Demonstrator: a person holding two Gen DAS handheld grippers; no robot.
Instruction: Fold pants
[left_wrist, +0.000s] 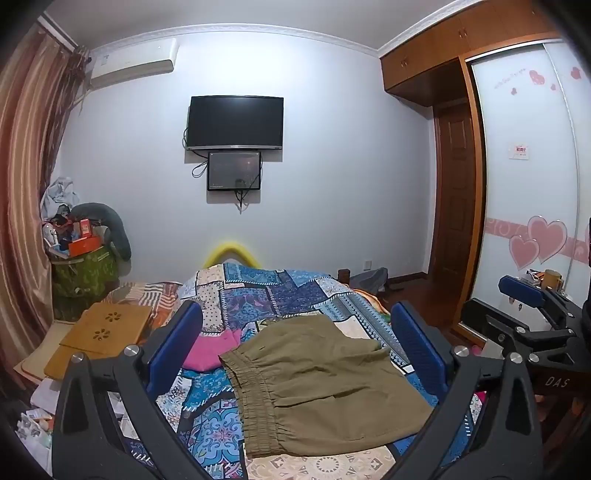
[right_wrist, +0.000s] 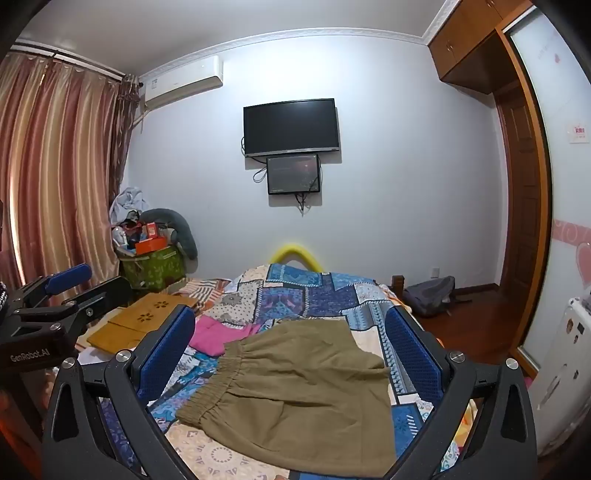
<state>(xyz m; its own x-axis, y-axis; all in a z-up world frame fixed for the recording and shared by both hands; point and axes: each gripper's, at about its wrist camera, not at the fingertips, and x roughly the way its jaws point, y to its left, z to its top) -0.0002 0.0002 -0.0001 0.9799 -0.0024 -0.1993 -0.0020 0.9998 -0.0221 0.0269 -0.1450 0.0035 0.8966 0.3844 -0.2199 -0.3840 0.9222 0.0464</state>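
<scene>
Olive pants (left_wrist: 317, 384) lying flat on patchwork quilt (left_wrist: 258, 295), lower centre of frame, elastic waistband (left_wrist: 255, 402) toward left. Left gripper (left_wrist: 295, 350) and right gripper (right_wrist: 290, 354) both spread wide, holding nothing, hovering above. Probably best: pinch waistband corners first, keep fabric taut, avoid snagging pink garment (left_wrist: 212, 349) beside it.

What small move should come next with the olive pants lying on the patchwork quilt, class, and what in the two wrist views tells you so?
Probably lower both grippers to the pants. The left gripper and right gripper are open, holding nothing, above the cloth, which lies spread on the quilt. The gathered waistband looks the easiest edge to pinch.
</scene>
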